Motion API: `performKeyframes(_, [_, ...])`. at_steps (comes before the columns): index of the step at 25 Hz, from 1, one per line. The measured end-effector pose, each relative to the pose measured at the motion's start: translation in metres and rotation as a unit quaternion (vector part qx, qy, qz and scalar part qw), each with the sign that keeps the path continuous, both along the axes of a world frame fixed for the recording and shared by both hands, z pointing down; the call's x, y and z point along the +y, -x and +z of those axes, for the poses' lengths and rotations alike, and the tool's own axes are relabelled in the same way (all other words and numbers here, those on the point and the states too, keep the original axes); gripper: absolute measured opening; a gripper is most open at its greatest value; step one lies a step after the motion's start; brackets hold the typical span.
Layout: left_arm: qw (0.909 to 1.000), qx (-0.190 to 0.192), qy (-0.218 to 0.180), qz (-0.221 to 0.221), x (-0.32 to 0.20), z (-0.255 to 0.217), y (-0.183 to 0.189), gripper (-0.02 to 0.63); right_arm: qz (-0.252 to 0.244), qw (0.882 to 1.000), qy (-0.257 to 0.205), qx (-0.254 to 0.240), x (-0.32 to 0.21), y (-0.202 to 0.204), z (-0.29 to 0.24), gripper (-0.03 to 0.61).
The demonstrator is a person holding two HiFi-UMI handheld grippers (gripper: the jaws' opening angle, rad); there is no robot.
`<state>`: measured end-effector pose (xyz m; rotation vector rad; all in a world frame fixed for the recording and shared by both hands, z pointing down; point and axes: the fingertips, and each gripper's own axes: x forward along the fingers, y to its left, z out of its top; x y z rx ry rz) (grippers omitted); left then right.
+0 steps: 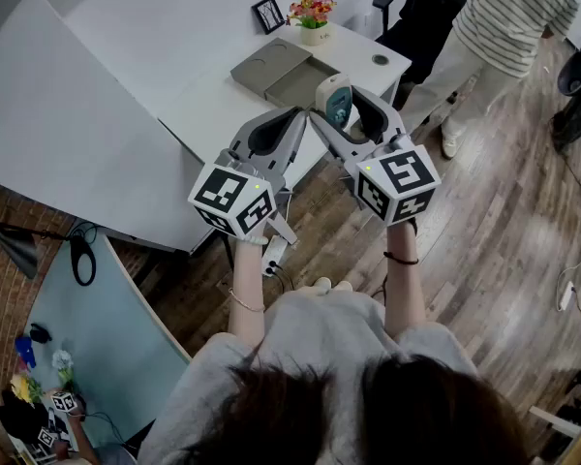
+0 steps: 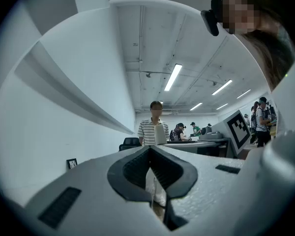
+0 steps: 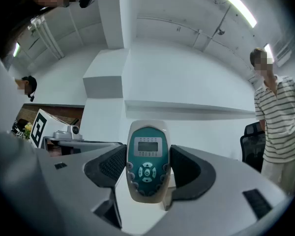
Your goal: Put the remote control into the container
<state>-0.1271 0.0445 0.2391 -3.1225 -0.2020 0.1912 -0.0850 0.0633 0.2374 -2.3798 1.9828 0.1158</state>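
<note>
Teal-and-white remote control (image 3: 146, 162): stands upright between the jaws of the right gripper. Its screen and buttons face back toward that gripper's camera, and its top end rises clear above the pads. It is held in the air on the person's side of the container, not inside it.
Right gripper (image 3: 147, 168): pinches the remote control, with one dark pad pressed against each long side. It is held about level.
Left gripper (image 2: 150, 150): its jaw tips are pressed together with nothing between them. It is raised beside the right gripper, and in the head view the two sets of tips come near each other.
Container (image 1: 271, 64): a flat grey-green box lying on the worktop. One part is a raised slab and the part beside it is a shallow open tray.
Worktop (image 1: 155, 76): white, and it carries the container near its far right corner.
Flower pot (image 1: 312, 22): pink and orange blooms in a small pale pot, just beyond the container.
Picture frame (image 1: 268, 14): dark and propped upright, left of the flower pot.
Person (image 1: 508, 13): wears a striped shirt and stands on the wooden floor (image 1: 504, 240) past the worktop's right end.
</note>
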Motion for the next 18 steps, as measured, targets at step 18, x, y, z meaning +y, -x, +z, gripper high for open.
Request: performKeyframes(18, [0.9997,-0.004,0.016,-0.020,-0.010,0.012,-0.010,0.003,-0.001,1.000,0.021,-0.009,-0.001,-0.016,0.016,0.282])
